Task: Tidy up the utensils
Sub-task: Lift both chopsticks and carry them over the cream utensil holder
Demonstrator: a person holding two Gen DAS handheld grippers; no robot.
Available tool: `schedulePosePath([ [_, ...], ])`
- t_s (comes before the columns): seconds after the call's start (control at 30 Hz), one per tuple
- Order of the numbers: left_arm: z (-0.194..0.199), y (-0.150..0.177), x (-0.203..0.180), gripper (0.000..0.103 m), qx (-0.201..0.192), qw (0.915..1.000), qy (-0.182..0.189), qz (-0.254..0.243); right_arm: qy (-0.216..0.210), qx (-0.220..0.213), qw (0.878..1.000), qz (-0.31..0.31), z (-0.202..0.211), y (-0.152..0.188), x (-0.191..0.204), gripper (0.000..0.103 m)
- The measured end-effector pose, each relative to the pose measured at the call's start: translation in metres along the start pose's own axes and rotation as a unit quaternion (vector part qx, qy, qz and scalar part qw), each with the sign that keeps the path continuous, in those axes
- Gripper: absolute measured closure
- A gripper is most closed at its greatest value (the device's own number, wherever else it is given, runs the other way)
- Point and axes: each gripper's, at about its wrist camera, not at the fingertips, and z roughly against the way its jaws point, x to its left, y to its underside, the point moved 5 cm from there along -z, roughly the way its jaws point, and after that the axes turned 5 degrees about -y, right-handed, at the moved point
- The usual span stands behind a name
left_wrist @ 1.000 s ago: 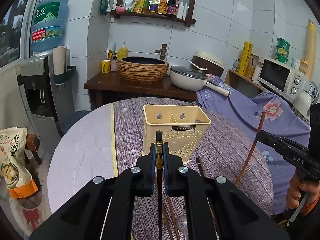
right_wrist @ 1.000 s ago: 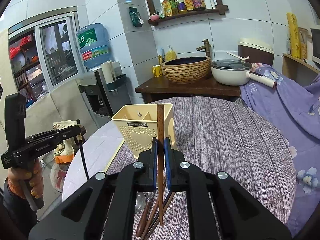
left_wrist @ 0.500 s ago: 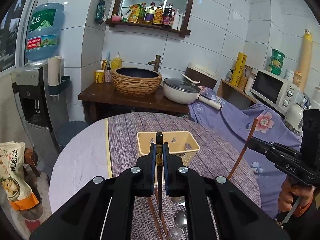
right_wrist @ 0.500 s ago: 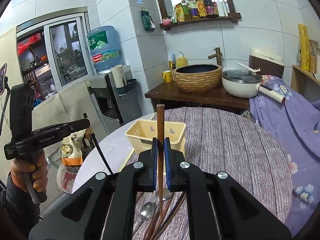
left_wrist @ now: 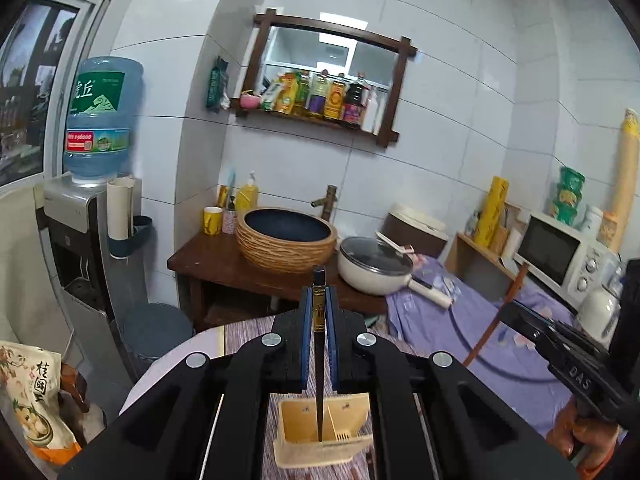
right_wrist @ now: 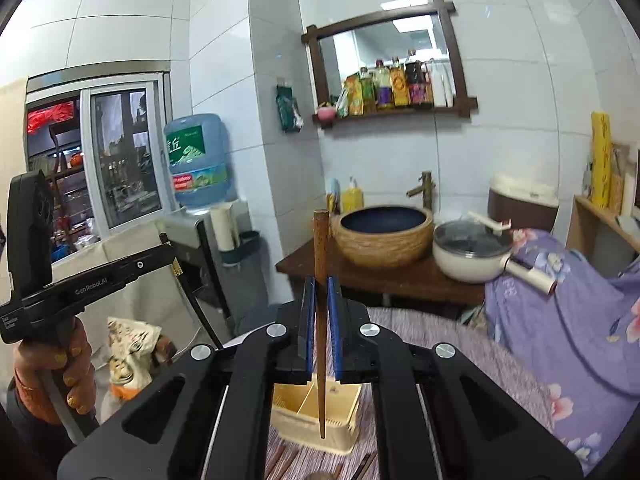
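Left wrist view shows the left gripper (left_wrist: 319, 312) with its jaws pinching a dark chopstick (left_wrist: 319, 360) upright, its lower tip hanging over the cream utensil holder (left_wrist: 322, 436) that stands on the bench (left_wrist: 240, 332). In the right wrist view the right gripper (right_wrist: 319, 312) has its jaws pinching a brown wooden chopstick (right_wrist: 319, 320) the same way, tip above the same divided holder (right_wrist: 316, 416). Neither stick looks to be inside a compartment yet, and the holder's compartments, as far as they show, look bare, so I judge the sorting barely begun: both sticks have to go down into the holder. More utensil handles (right_wrist: 288, 460) lie on the striped cloth in front of the holder and are still to be collected.

Readable writing: "GenRobot.AI" on the side of the left gripper's body (right_wrist: 92, 280) seen from the right wrist, and "DAS" on the right gripper's body (left_wrist: 580, 376) seen from the left. The water jug (left_wrist: 100, 120) and a snack bag (left_wrist: 32, 396) carry Chinese characters; the bottle labels on the wall shelf (left_wrist: 316, 118) are too small to read.
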Motion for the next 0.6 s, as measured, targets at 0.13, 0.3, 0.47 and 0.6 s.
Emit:
schedulePosePath([
  [0.13, -0.026, 0.003, 0.007, 0.096, 0.005, 0.9997, -0.017, 0.02, 0.017, -0.001, 1.0, -0.006, -0.022, 0.004, -0.005, 0.096],
  [0.3, -0.055, 0.037, 0.012, 0.096, 0.037, 0.9989, -0.016, 0.022, 0.021, 0.018, 0.999, -0.03, -0.054, 0.037, -0.018, 0.096],
  [0.47, -0.072, 0.07, 0.016, 0.096, 0.06, 0.9979, -0.02, 0.014, 0.023, 0.048, 0.998, -0.042, -0.081, 0.077, -0.023, 0.096],
  [0.6, -0.084, 0.092, 0.018, 0.096, 0.082, 0.9964, -0.019, 0.009, 0.024, 0.064, 0.997, -0.046, -0.092, 0.098, -0.025, 0.096],
])
